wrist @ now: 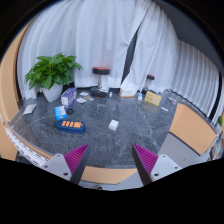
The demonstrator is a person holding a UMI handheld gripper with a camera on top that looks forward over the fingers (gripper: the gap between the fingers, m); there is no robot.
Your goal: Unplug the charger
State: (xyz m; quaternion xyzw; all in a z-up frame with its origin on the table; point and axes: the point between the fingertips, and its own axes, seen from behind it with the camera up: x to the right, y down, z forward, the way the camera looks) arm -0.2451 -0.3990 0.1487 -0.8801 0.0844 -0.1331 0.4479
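Note:
My gripper (110,152) is open and holds nothing; its two magenta pads (76,158) stand wide apart. It is held high, well back from a dark marble table (120,115). At the table's far side lies a cluster of small items and cables (88,95); I cannot make out which of them is the charger. A white flat item (113,125) lies alone near the table's middle, beyond the fingers.
A potted green plant (53,72) stands at the table's far left. A blue and orange box (70,124) lies left of the middle, a yellow box (152,98) at the far right. Tan chairs (190,125) stand around the table, one chair back (108,175) between the fingers. White curtains (110,35) hang behind.

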